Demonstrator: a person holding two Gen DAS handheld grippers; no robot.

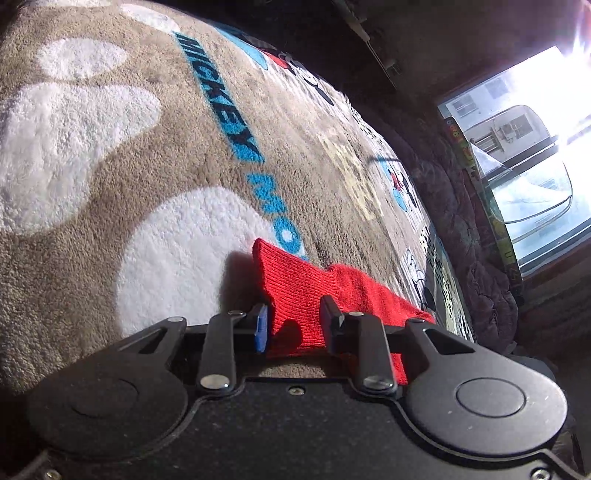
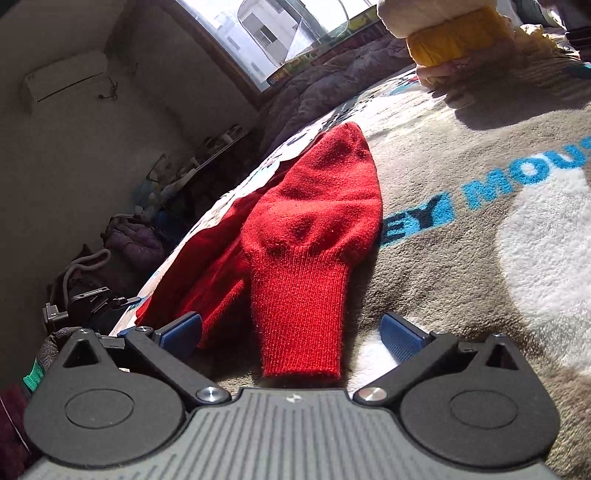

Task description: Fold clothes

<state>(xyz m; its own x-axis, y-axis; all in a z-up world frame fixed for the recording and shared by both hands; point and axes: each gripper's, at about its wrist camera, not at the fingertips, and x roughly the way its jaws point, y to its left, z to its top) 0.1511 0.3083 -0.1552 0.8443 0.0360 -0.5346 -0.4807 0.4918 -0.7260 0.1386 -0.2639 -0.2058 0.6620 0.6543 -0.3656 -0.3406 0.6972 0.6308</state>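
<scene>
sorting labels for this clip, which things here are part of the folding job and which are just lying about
Part of the job:
- red knit sweater, ribbed cuff between the open right gripper fingers, not pinched
- left gripper, shut on the sweater's red knit
- Mickey Mouse blanket, the work surface

Lying about:
- yellow and white folded clothes
- purple quilt
- air conditioner
- cluttered shelf

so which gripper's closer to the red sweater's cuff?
Left. The left gripper has red sweater fabric between its fingers; the right gripper stands open with the ribbed cuff between its pads, untouched.
</scene>
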